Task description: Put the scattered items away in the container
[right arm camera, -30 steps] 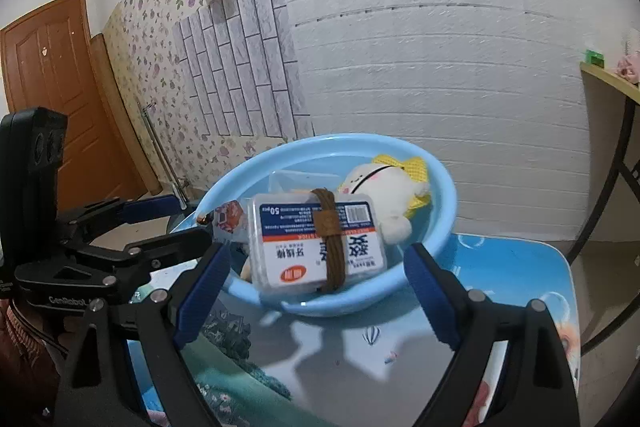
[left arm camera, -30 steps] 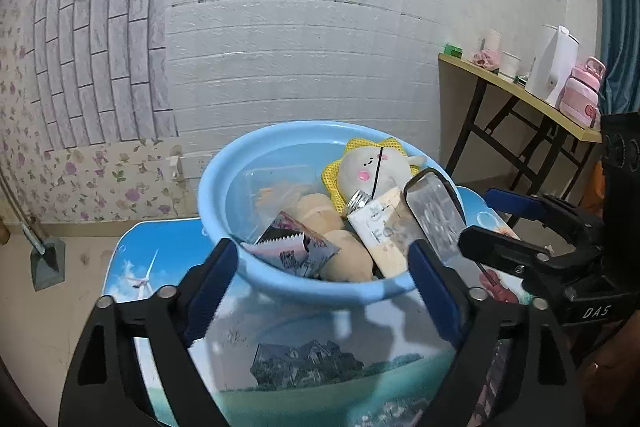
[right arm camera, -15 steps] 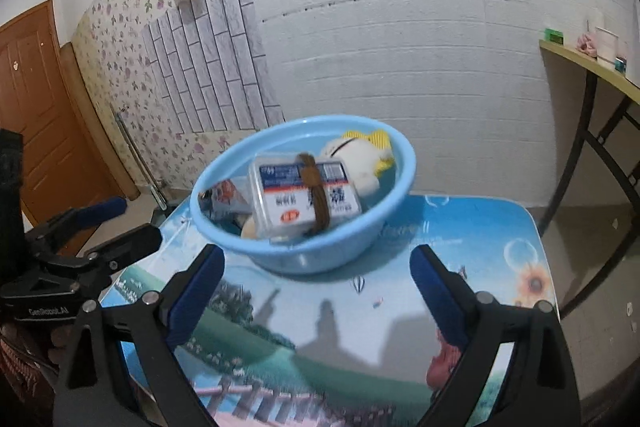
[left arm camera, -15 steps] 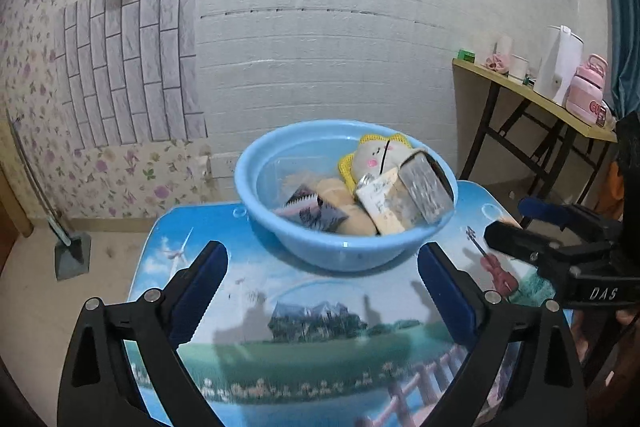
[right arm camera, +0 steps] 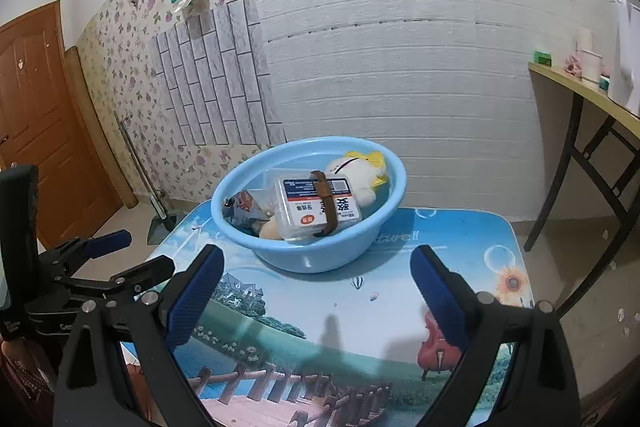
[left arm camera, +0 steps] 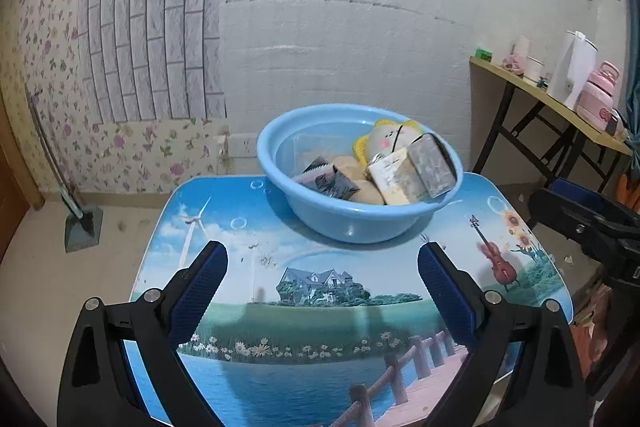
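Printed scenery covers the small table (left arm camera: 304, 311) under both of my tools: a house, water, a wooden fence along the near edge, a violin and sunflowers toward the right. Nearest to me, my left gripper (left arm camera: 322, 259) hangs over that near edge with its blue pads spread wide and only tabletop between them. My right gripper (right arm camera: 316, 265) looks the same from its own camera, jaws wide and holding nothing, above the fence and the painted lawn. Each tool shows at the edge of the other's view, so they sit side by side.

Beyond the pads, toward the far side of the table, stands the blue basin (left arm camera: 352, 223), and I see the items gathered inside it. From the right wrist view, a clear plastic box (right arm camera: 318, 213) with a printed label and a brown strap (right arm camera: 326, 203) around it leans on top, with a dark snack packet (right arm camera: 240, 207) to its left and a white and yellow plush toy (right arm camera: 358, 171) behind it. I see nothing loose on the tabletop around the basin.

Farther back rise a white panelled wall, a patch of grey brick pattern and floral wallpaper. A side table (left arm camera: 560, 107) with a pink bottle (left arm camera: 598, 95) stands off to the right, and a brown door (right arm camera: 32, 115) to the left.
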`<state>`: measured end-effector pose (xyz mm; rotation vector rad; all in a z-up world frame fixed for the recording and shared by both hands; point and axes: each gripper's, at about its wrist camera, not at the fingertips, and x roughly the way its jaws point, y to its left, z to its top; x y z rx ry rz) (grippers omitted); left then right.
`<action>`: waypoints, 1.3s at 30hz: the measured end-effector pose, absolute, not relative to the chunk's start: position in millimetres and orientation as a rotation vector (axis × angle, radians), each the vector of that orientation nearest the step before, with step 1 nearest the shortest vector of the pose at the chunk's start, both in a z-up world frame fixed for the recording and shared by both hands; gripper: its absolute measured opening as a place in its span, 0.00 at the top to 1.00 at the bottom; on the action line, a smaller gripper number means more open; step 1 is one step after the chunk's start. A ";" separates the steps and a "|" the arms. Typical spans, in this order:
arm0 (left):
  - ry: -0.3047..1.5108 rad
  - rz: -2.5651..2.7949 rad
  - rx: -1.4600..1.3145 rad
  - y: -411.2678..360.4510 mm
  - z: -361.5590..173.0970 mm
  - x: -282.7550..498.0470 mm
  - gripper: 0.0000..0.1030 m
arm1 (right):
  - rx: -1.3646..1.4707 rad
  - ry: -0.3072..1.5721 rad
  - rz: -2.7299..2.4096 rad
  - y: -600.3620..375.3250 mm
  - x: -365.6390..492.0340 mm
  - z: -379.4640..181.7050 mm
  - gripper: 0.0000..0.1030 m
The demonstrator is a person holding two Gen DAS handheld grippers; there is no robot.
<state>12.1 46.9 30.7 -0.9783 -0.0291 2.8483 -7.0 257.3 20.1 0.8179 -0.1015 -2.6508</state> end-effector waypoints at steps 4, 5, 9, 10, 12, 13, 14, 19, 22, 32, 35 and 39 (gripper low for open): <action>0.044 2.810 -0.946 54.2 35.9 15.7 0.06 | 0.829 -0.096 -2.641 256.5 -6.3 18.4 0.07; 0.053 2.798 -0.930 55.0 37.7 17.1 0.06 | 0.831 -0.092 -2.639 256.0 -6.1 18.0 0.07; 0.101 2.803 -0.888 59.9 43.9 20.9 0.06 | 0.834 -0.089 -2.631 254.7 -6.6 17.2 0.07; 0.097 2.799 -0.888 60.2 44.6 20.7 0.06 | 0.832 -0.091 -2.630 254.7 -6.8 17.2 0.07; 0.081 2.795 -0.892 58.8 44.8 18.8 0.06 | 0.832 -0.092 -2.630 254.8 -7.5 17.0 0.07; 0.077 2.798 -0.894 58.0 44.6 18.0 0.06 | 0.833 -0.092 -2.630 254.9 -7.5 17.0 0.07; 0.076 2.804 -0.898 57.6 43.9 16.4 0.06 | 0.835 -0.092 -2.629 255.3 -7.8 16.7 0.07; 0.054 2.822 -0.926 52.7 40.8 12.9 0.06 | 0.847 -0.093 -2.623 255.6 -9.2 14.8 0.07; 0.031 2.829 -0.934 49.2 39.9 11.6 0.06 | 0.857 -0.097 -2.620 255.1 -9.6 12.9 0.07; -0.037 2.852 -0.947 39.4 38.0 9.3 0.06 | 0.852 -0.114 -2.631 256.7 -8.6 14.4 0.07; -0.046 2.854 -0.953 37.9 36.9 8.1 0.06 | 0.847 -0.113 -2.633 256.0 -8.4 15.1 0.07; -0.055 2.852 -0.961 36.8 35.8 7.2 0.06 | 0.851 -0.108 -2.628 254.5 -8.4 14.0 0.07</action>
